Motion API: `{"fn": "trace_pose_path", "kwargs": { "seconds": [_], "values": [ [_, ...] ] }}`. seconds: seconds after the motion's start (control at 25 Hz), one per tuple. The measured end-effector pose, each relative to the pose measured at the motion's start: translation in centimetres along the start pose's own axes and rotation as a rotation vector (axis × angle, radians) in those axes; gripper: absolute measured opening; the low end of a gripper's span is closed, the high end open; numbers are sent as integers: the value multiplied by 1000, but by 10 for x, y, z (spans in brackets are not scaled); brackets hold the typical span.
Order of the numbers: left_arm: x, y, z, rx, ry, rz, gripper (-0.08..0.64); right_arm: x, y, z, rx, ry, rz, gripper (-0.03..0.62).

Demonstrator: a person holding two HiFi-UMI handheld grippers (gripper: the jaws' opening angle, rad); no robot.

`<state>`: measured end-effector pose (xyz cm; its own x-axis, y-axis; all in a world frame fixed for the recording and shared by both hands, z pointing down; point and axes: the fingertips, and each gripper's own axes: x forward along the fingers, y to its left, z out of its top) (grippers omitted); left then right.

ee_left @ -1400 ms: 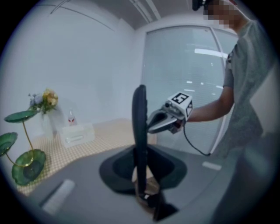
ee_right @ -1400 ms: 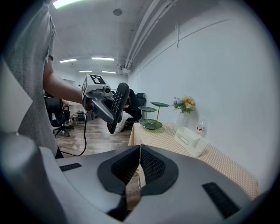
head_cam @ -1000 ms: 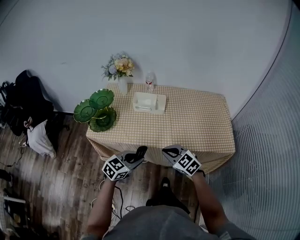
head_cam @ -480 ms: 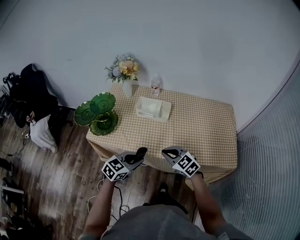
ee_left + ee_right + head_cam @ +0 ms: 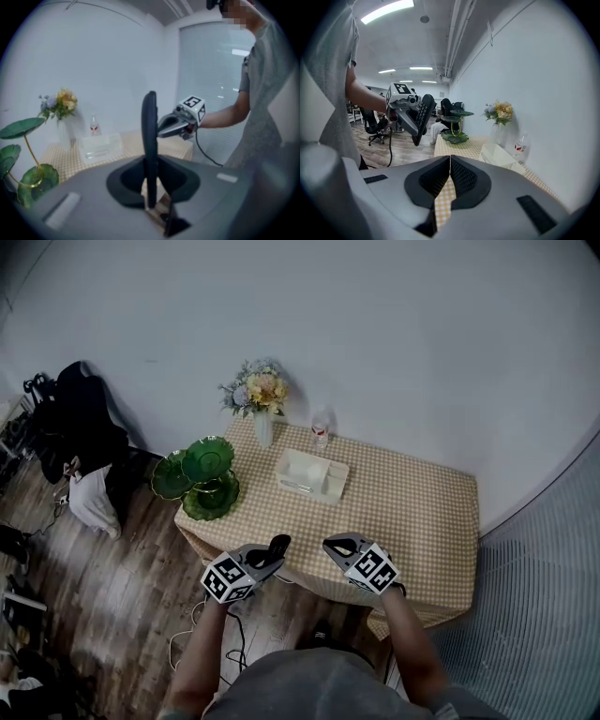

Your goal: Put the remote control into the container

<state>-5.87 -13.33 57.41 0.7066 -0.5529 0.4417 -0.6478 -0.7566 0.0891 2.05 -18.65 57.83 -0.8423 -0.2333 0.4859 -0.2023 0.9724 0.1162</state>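
left gripper (image 5: 269,557): jaws squeeze the remote (image 5: 279,546), held standing up, maybe so it slides in easily | right gripper (image 5: 336,545): jaws pressed together, nothing inside, a spare helper | container (image 5: 339,486): on the table (image 5: 412,512), well apart from the remote

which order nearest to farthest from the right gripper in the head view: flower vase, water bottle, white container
From the right gripper:
1. white container, mid-table, just ahead and slightly left.
2. water bottle, behind the container at the far edge.
3. flower vase, far left corner.
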Motion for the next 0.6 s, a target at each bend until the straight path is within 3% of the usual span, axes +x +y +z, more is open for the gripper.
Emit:
{"fn": "trace_pose_path", "kwargs": {
  "seconds": [0.6],
  "values": [
    [46,11,25,-18,-6,76,60,-14,-49,-9,-57,-8,66,18]
  ]
}}
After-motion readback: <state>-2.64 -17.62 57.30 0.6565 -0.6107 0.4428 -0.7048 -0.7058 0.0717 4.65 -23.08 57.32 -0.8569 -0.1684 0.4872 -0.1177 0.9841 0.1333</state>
